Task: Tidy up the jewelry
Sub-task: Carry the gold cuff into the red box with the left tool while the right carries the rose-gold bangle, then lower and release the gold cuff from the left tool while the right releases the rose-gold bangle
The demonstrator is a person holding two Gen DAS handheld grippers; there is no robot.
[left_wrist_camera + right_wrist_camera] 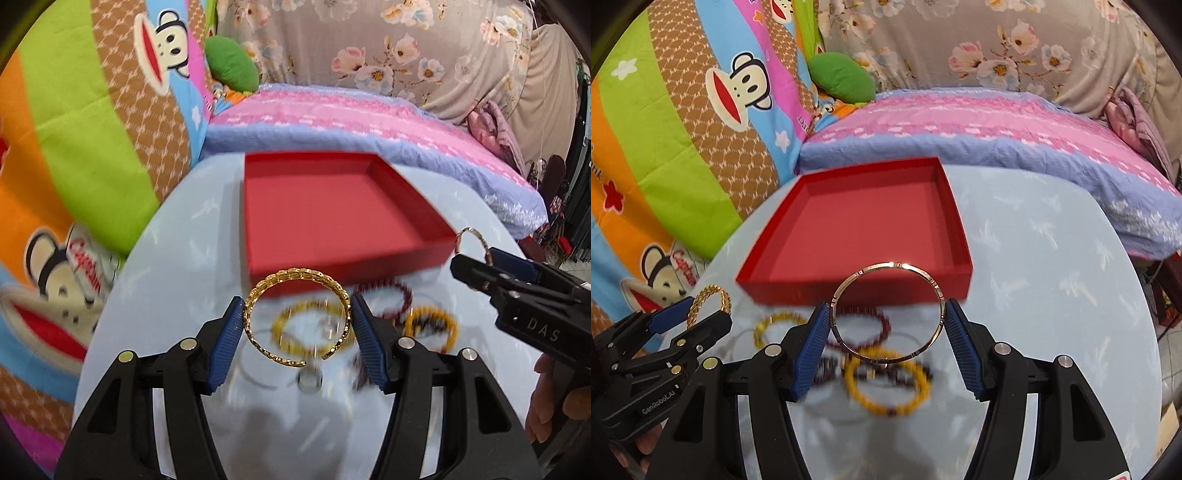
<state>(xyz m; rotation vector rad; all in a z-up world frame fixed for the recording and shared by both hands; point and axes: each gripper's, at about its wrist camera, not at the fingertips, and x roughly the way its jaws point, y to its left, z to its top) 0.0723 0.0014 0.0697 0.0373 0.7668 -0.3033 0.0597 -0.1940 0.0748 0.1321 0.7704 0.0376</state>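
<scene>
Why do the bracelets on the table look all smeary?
Left wrist view: the gold bracelet in the tongs is sharp, but the beaded bracelets and red box below smear. Right wrist view: the thin ring bangle is crisp, the yellow bracelet streaks, and edges curve.

Pale blue table [1052, 295] carries a red tray [857, 291] and loose bracelets [886, 387].

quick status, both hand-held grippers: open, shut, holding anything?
Left hand-held gripper: shut on gold chain bangle.
Right hand-held gripper: shut on thin metal bangle.
</scene>
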